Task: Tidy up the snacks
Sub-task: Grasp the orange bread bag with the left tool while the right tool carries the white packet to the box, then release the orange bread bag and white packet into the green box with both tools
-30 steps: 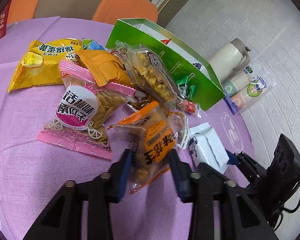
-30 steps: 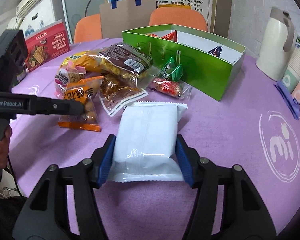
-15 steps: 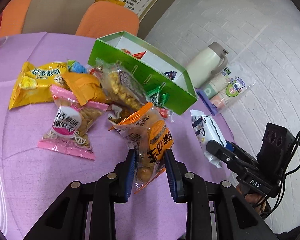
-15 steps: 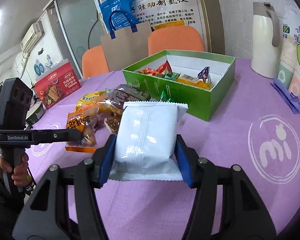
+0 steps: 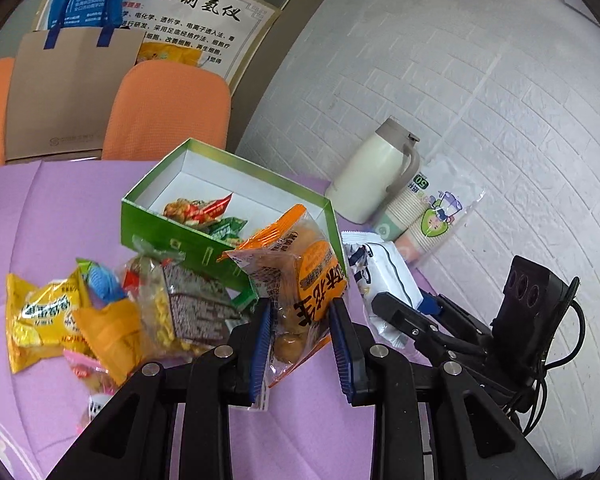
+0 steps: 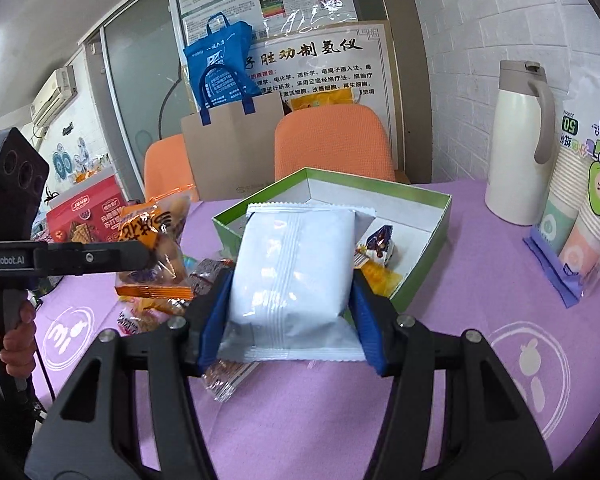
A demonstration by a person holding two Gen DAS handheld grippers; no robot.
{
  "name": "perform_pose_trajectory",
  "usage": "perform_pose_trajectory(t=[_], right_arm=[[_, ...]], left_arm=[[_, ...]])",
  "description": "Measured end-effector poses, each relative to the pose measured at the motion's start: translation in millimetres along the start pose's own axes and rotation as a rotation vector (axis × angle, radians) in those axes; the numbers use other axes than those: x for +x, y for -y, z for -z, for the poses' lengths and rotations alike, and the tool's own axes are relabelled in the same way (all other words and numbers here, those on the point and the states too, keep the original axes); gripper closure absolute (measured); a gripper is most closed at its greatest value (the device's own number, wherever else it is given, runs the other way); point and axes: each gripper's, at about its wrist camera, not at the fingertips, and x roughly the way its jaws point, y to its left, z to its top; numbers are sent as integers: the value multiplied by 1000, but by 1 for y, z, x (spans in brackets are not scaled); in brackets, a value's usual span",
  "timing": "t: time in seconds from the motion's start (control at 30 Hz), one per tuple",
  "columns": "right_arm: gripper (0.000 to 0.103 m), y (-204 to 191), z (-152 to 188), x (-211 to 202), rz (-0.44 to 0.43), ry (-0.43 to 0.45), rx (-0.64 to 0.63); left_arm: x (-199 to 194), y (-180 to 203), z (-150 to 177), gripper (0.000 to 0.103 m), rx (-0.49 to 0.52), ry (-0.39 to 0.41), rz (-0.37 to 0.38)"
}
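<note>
Above table: both packets were lifted (for boxing, likely).
Left gripper [image 5: 300, 340]: clamped orange packet [image 5: 300, 280].
Right gripper [image 6: 290, 312]: clamped white packet [image 6: 296, 264], box [image 6: 424, 248] beyond.

A tall cream-white thermos jug with a beige lid and handle [image 6: 516, 148] stands on the purple tablecloth [image 6: 480, 292] by the white brick wall [image 5: 480, 80]. Just beside it lies a clear plastic sleeve of stacked paper cups [image 6: 580, 208]. Behind the table are two orange chair backs [image 6: 334, 140], a brown paper bag with blue handles [image 6: 228, 152], a blue tote bag [image 6: 220, 64] and a printed Chinese wall poster [image 6: 324, 68]
</note>
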Motion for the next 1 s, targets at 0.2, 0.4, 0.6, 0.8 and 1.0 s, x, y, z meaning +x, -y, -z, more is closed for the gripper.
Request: perform_pose_trajectory(t=[0.2,0.4,0.6,0.8,1.0], right_arm=[[44,19,-17,29,62,2,-6],[44,46,-29,60,101,-24,4],[44,66,-37,95,132,-60,-15],[44,75,-33,121,157,-108,-29],[5,68,-28,104,157,-44,-94]], left_arm=[[29,7,-35,74,26,-4,-14],[73,-5,-63,74,-17,-31,-39],[108,-19,-74,74,-47,-54,-67],[135,-31,-80,74,-46,-84,-95],[121,-33,-84,18,-21,-21,-191]])
